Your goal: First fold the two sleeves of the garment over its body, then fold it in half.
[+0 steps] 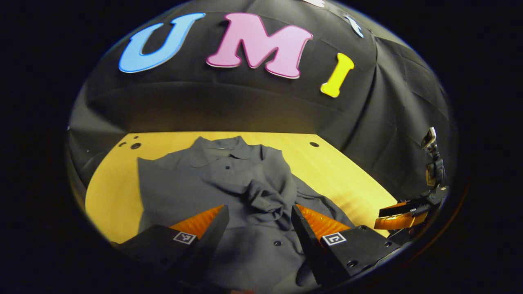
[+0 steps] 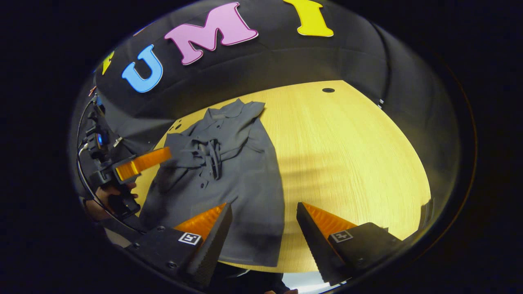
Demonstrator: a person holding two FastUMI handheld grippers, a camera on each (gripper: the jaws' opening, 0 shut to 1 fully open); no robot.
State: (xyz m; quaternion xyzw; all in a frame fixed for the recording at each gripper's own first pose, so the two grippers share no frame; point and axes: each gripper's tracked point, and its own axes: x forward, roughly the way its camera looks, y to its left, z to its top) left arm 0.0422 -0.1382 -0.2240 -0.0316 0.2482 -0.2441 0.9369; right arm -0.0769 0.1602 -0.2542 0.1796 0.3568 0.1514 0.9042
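Observation:
A dark grey buttoned shirt [image 1: 229, 179] lies flat on the yellow wooden table [image 1: 347, 171], collar [image 1: 222, 152] at the far side. Both sleeves are laid across the chest and meet in a crumpled bunch [image 1: 265, 196]. My left gripper [image 1: 259, 212] hovers open over the shirt's lower half, just short of that bunch. In the right gripper view the shirt [image 2: 241, 183] lies left of centre, with the sleeve bunch [image 2: 208, 155] in its upper part. My right gripper [image 2: 264, 208] is open above the hem's right side and holds nothing.
Bare table [image 2: 347, 143] stretches right of the shirt, with a small round hole [image 2: 328, 90] near the far edge. The left gripper [image 2: 141, 163] and the hand [image 2: 106, 200] holding it are at the shirt's left. The right gripper [image 1: 402, 214] hangs off the table's right edge.

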